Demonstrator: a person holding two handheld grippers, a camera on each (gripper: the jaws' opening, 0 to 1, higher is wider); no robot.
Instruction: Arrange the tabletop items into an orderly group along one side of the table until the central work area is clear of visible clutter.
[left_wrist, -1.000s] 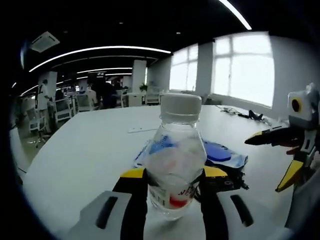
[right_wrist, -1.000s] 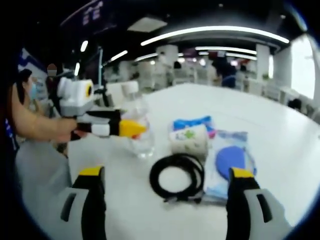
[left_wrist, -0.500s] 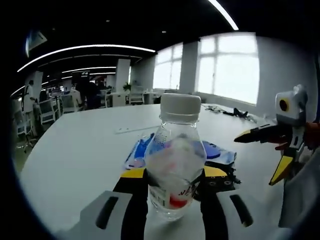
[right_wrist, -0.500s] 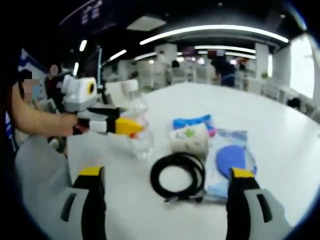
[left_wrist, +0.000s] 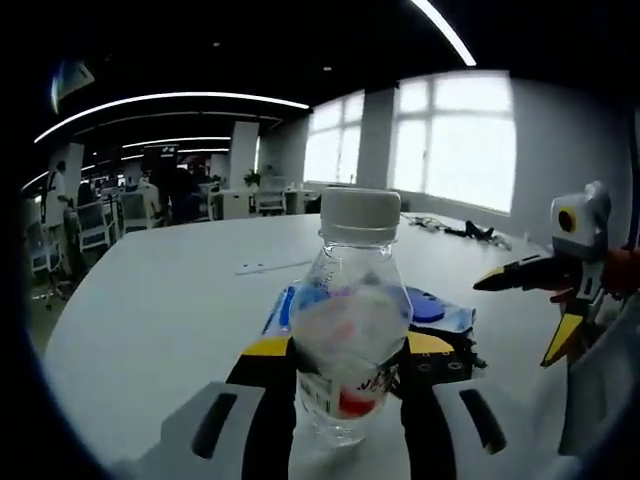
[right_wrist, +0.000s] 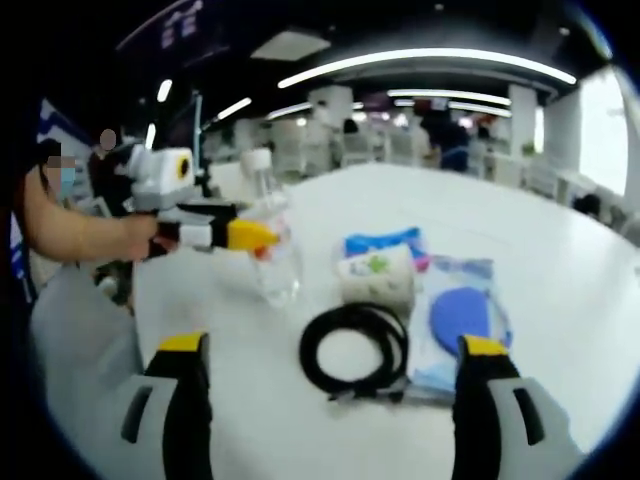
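Since a second ago, little has shifted in the left gripper view beyond the camera's own swing; the left gripper (left_wrist: 346, 350) stays clamped on the clear water bottle (left_wrist: 352, 320), its yellow-tipped jaws pressed to either side of the bottle's lower body, the white cap rising well above them; in the right gripper view the bottle (right_wrist: 272, 250) now looks slightly raised and tilted off the white table (right_wrist: 560, 250) compared with the earlier picture, held by the left gripper (right_wrist: 250, 236) coming in from the left; the right gripper (right_wrist: 325, 355) has its jaws wide apart, holding nothing; between those jaws and just ahead of them lies a coiled black cable (right_wrist: 355, 350); beyond the cable sits a white roll with a green mark (right_wrist: 377, 277), with a blue packet (right_wrist: 385, 243) behind it; ahead of the right-hand jaw lies a clear bag holding something blue (right_wrist: 460, 318), touching the cable's edge.
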